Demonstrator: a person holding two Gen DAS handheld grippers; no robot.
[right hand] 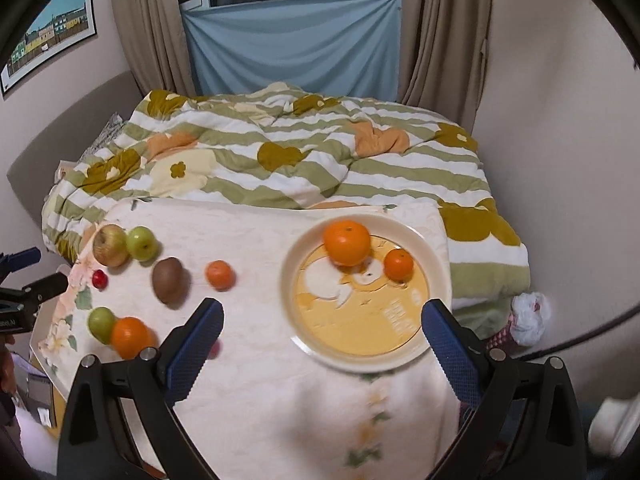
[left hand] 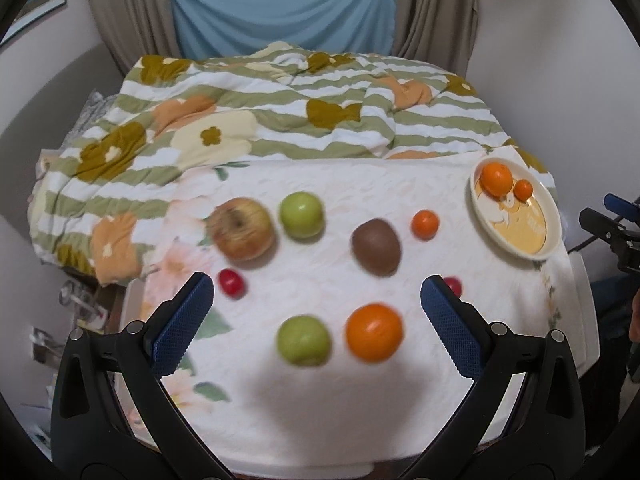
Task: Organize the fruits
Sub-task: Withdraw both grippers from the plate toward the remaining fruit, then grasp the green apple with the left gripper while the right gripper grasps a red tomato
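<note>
Above the surface (right hand: pixel 256 240), both grippers' fingers (left hand: pixel 184 320) (right hand: pixel 194 344) stand spread wide and empty, the plate (right hand: pixel 434 256) with two oranges (right hand: pixel 346 242) lying between the right gripper's (right hand: pixel 322 336) tips, other fruits (left hand: pixel 374 332) left of the plate.

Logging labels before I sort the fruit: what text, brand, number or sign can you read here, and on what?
Nothing reads clearly.
Plate: pale characters printed on the yellow centre, near its right rim, too blurred to read.
Framed picture on the wall: coloured buildings, no legible words.
Fruit, tablecloth, quilt: no stickers or lettering visible.
</note>
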